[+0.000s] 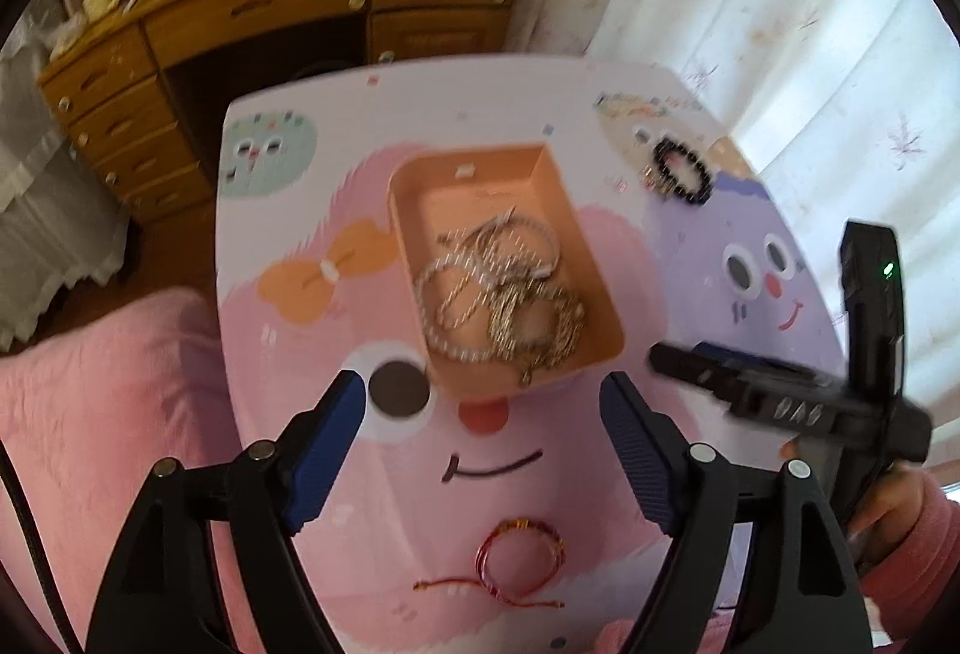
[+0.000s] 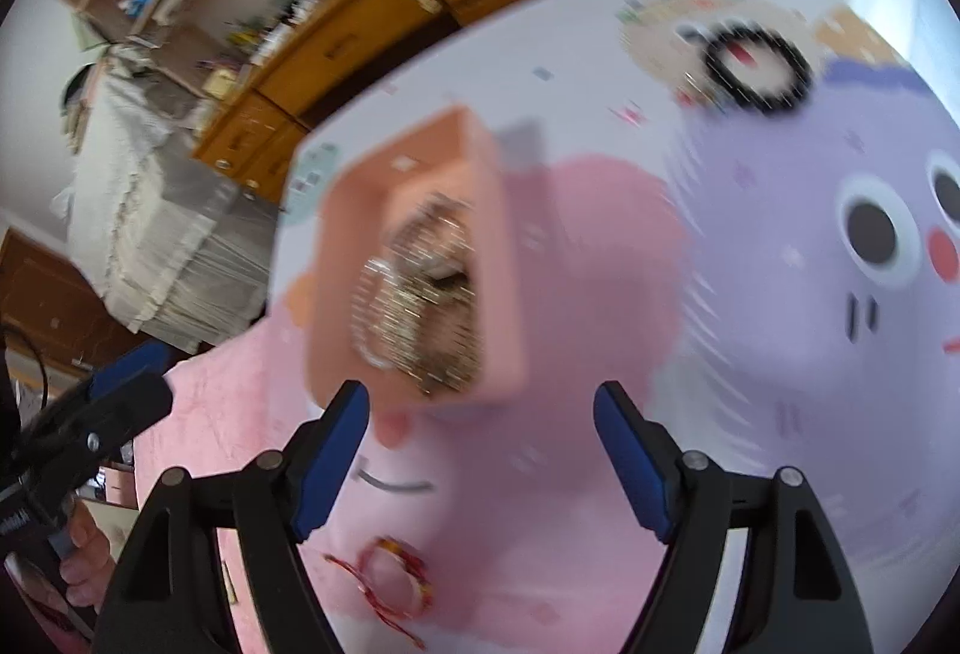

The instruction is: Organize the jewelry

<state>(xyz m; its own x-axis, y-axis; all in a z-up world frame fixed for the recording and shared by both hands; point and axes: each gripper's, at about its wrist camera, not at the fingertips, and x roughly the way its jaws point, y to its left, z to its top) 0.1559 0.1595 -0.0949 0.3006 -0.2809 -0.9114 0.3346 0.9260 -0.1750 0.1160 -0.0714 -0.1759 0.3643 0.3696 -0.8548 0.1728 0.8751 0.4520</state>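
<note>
An orange tray [image 1: 543, 174] [image 2: 336, 228] sits mid-table and holds a tangle of silver and gold chains [image 1: 510, 294] [image 2: 414, 306]. A red string bracelet [image 1: 519, 564] [image 2: 393, 573] lies on the table near its front edge. A black bead bracelet [image 1: 684, 171] [image 2: 759, 66] lies at the far right. My left gripper [image 1: 483, 402] hangs open above the table just in front of the tray, with nothing between its blue pads. My right gripper [image 2: 480, 408] is open too, empty, near the tray's front corner; in the left wrist view it [image 1: 750, 384] stands to the tray's right.
The small table [image 1: 600, 474] [image 2: 750, 354] has a cartoon print of pink and purple faces. A pink bedspread [image 1: 102, 414] lies to its left. A wooden desk with drawers [image 1: 270, 18] [image 2: 372, 36] stands behind, and white curtains [image 1: 780, 24] hang at the right.
</note>
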